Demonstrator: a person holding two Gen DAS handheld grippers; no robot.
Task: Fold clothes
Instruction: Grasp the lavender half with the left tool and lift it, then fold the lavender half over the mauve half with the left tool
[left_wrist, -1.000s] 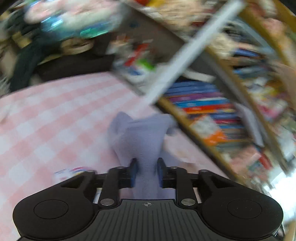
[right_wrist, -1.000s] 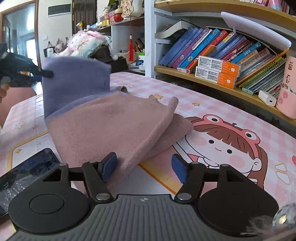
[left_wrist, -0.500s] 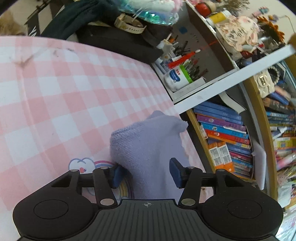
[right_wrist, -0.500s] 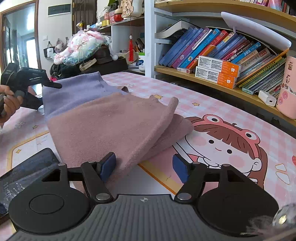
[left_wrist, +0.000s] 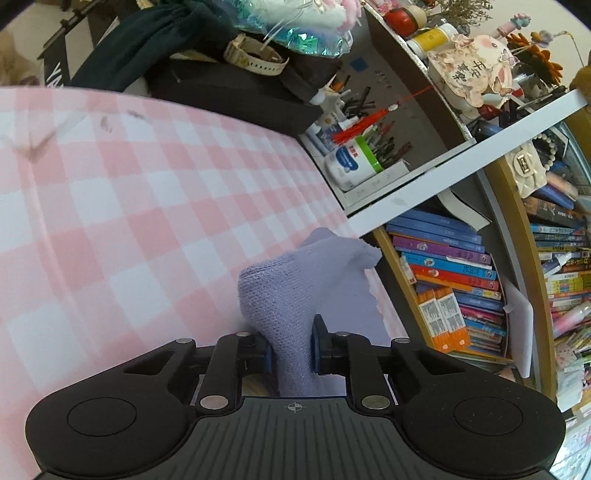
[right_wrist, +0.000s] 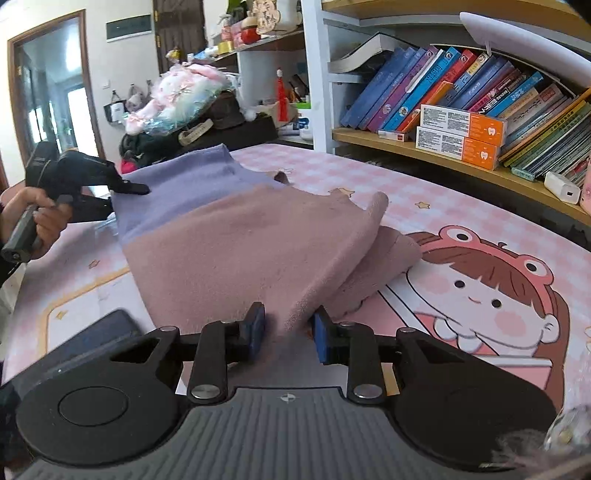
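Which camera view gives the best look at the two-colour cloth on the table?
The right wrist view: it shows the cloth nearly whole, purple part and dusty pink part, lying folded on the table. The left wrist view shows only a bunched purple corner pinched between the left gripper fingers.

Compared with half a second ago, both the left gripper (left_wrist: 290, 350) and the right gripper (right_wrist: 288, 328) are now closed on the garment (right_wrist: 255, 236).
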